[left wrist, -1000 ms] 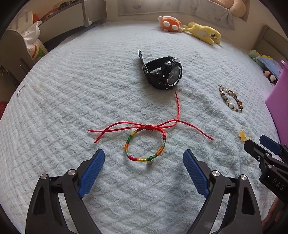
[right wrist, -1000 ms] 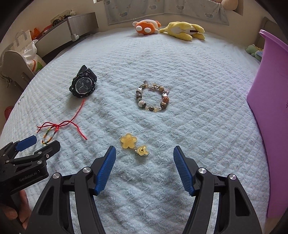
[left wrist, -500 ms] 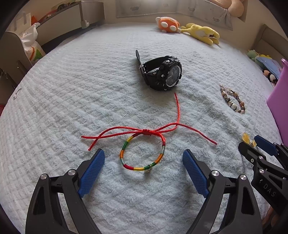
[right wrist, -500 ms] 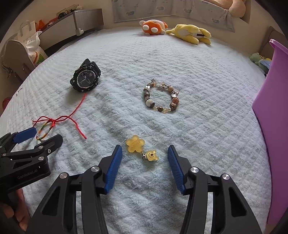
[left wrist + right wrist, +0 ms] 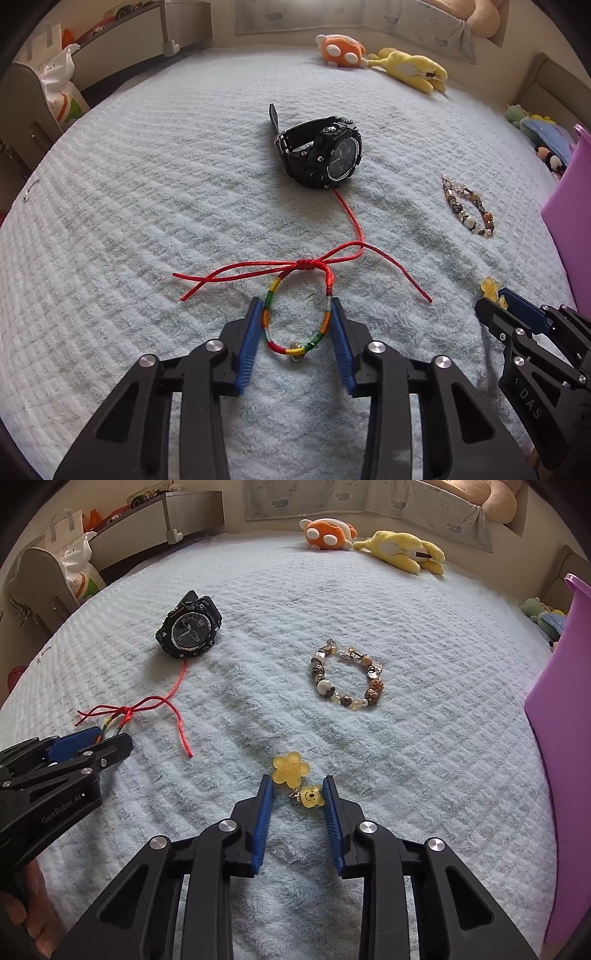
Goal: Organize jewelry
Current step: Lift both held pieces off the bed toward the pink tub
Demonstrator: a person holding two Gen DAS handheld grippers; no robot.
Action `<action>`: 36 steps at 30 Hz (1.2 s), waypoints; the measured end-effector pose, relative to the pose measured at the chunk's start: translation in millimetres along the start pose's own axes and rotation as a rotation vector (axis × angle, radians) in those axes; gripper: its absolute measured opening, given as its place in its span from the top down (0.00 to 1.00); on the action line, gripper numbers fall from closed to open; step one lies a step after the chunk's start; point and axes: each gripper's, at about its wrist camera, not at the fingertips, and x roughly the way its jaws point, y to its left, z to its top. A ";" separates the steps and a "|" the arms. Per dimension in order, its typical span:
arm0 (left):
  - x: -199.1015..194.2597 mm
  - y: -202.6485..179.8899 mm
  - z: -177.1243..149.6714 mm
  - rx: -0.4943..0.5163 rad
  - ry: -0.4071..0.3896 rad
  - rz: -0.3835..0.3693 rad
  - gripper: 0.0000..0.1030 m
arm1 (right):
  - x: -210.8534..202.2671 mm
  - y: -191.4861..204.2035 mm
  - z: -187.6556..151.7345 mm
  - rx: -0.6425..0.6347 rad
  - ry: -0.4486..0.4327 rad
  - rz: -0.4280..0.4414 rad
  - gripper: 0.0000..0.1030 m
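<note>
On a pale blue bedspread (image 5: 147, 221), the left gripper (image 5: 297, 314), marked "GenRobot.AI", has just been closing around a rainbow cord bracelet (image 5: 295, 321); its pads touch the loop's sides. The right gripper (image 5: 297, 794) has just been closing too, and brackets a yellow bear charm (image 5: 311, 796).

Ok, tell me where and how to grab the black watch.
Grip the watch across its strap loop, coming from above, probably. It stands on edge with its dial facing sideways, so the strap is narrower than the bulky case.
</note>
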 end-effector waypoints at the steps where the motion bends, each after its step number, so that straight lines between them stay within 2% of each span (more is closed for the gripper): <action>1: -0.4 0.7 0.1 -0.001 0.000 -0.002 0.71 | -0.5 -0.4 0.2 0.003 0.001 0.002 0.79; 3: -1.9 2.4 0.4 -0.001 0.004 -0.015 0.83 | -2.0 -0.8 0.6 0.008 0.006 0.010 0.84; 4: -3.1 3.1 0.7 -0.001 0.005 -0.017 0.85 | -3.2 -0.3 1.2 0.006 0.005 0.009 0.84; 5: -4.4 3.8 0.9 0.000 0.006 -0.021 0.92 | -4.7 -0.3 1.0 0.007 0.004 0.010 0.84; 6: -5.2 3.9 1.0 0.002 0.011 -0.029 0.94 | -5.8 -0.2 0.9 0.010 0.006 0.012 0.84; 14: -24.6 3.1 -6.0 0.017 0.028 -0.044 0.94 | -21.1 -4.1 -1.0 0.052 0.017 0.018 0.84; 22: -55.6 -1.9 -5.1 0.050 0.061 -0.061 0.94 | -56.0 -5.1 -0.6 0.089 0.029 0.026 0.84; 27: -87.5 -7.1 5.3 0.068 0.080 -0.080 0.94 | -94.7 -6.3 1.6 0.119 0.041 0.030 0.84; 36: -167.9 -27.3 35.1 0.154 0.070 -0.130 0.94 | -190.2 -11.6 11.2 0.174 0.056 0.022 0.84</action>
